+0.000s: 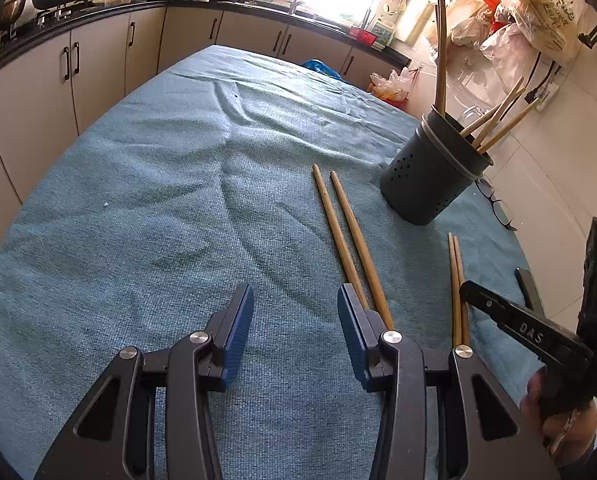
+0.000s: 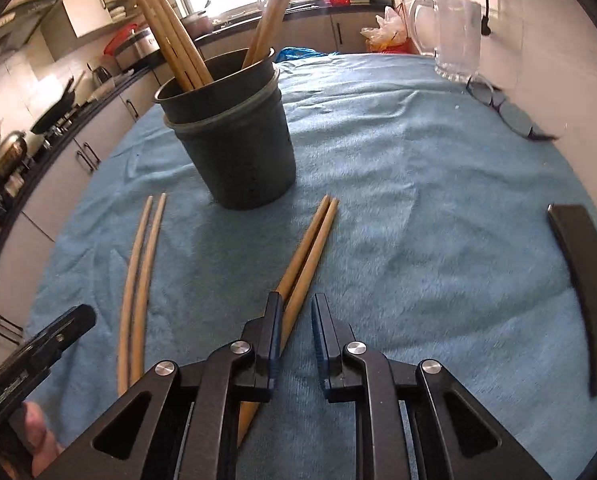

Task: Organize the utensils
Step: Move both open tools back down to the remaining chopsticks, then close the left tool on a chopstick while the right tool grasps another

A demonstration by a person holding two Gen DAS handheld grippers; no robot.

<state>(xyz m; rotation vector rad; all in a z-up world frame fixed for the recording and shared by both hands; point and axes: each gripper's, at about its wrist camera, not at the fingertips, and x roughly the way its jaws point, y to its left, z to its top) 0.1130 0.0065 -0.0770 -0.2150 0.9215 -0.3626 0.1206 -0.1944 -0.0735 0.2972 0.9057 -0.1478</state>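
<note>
chopsticks (image 2: 306,248), right pair, lie on the blue cloth (image 2: 418,220) near the dark holder (image 2: 238,148). right gripper (image 2: 296,312) straddles them, narrow gap, pads not clamped yet. centre both sticks before closing. left gripper (image 1: 294,304) part open, empty, beside left pair (image 1: 346,236).

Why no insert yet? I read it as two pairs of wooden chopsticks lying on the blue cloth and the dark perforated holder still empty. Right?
Wrong on one point: the dark perforated holder is not empty; several wooden chopsticks already stand in it, as the right wrist view shows. The rest holds: two pairs of wooden chopsticks lie on the blue cloth.
</note>
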